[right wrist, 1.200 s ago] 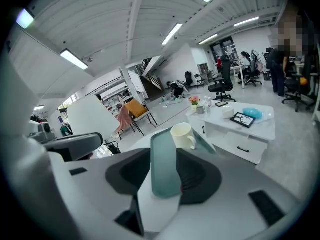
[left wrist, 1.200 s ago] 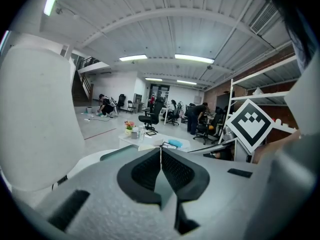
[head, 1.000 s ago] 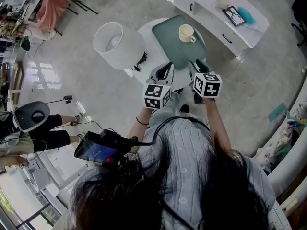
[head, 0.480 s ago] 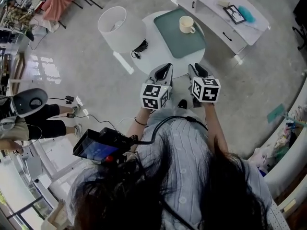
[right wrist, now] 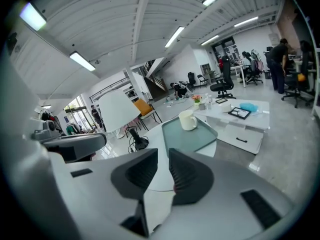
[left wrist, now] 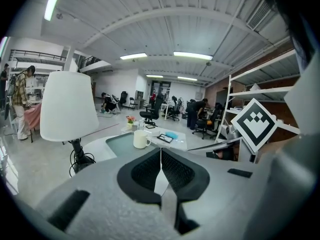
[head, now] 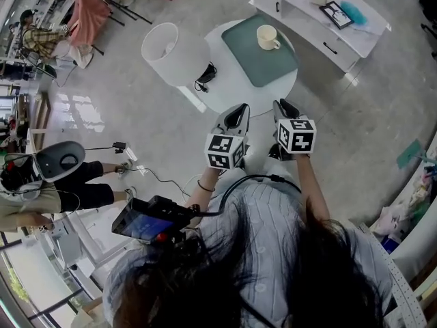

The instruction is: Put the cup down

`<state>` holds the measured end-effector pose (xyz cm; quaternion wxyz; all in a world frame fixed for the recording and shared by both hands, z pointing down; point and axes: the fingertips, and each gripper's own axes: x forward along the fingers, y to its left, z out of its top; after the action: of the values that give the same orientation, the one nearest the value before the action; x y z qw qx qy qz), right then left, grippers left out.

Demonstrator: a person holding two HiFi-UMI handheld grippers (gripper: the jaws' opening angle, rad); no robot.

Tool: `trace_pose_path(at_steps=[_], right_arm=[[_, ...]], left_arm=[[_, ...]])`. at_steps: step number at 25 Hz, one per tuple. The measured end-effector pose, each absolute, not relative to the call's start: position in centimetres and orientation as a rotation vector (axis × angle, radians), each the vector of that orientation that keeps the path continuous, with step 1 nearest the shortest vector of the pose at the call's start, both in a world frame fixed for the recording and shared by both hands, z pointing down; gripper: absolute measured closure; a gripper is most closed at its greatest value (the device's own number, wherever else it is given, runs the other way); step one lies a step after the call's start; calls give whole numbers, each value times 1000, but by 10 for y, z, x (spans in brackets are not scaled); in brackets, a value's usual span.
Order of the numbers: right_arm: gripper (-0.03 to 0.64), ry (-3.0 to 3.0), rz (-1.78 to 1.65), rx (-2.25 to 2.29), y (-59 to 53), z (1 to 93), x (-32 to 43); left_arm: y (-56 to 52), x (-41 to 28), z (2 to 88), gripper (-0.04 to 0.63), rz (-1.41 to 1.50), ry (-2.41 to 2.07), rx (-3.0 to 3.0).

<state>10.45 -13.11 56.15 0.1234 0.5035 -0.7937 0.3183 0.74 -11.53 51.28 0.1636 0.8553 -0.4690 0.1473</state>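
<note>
Holding nothing, your left gripper (left wrist: 160, 153) has its jaws pressed together, pad against pad. Your right gripper (right wrist: 162, 158) shows a narrow gap between its jaws; they have just been closing, and nothing stands between them. In the head view both grippers point toward the round white table (head: 227, 87) from just outside its near edge, side by side and apart from each other.

The cup (head: 267, 37) stands upright on the green tray (head: 258, 63), near the tray's far right corner, with its handle turned to the right. It is well apart from both grippers. The tray covers the right part of the tabletop and reaches its far edge. A white lamp (head: 171, 52) stands at the tabletop's left edge. A long white cabinet (head: 311, 20) stands beyond the table, with a framed picture (head: 339, 14) lying on it.
</note>
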Motion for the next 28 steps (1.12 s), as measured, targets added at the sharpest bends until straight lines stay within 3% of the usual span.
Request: trace_pose_path(at_steps=[28], right_arm=[[554, -2250, 841, 1640, 0, 530, -31]], left_arm=[[-7, -118, 500, 577, 282, -1170, 2550]])
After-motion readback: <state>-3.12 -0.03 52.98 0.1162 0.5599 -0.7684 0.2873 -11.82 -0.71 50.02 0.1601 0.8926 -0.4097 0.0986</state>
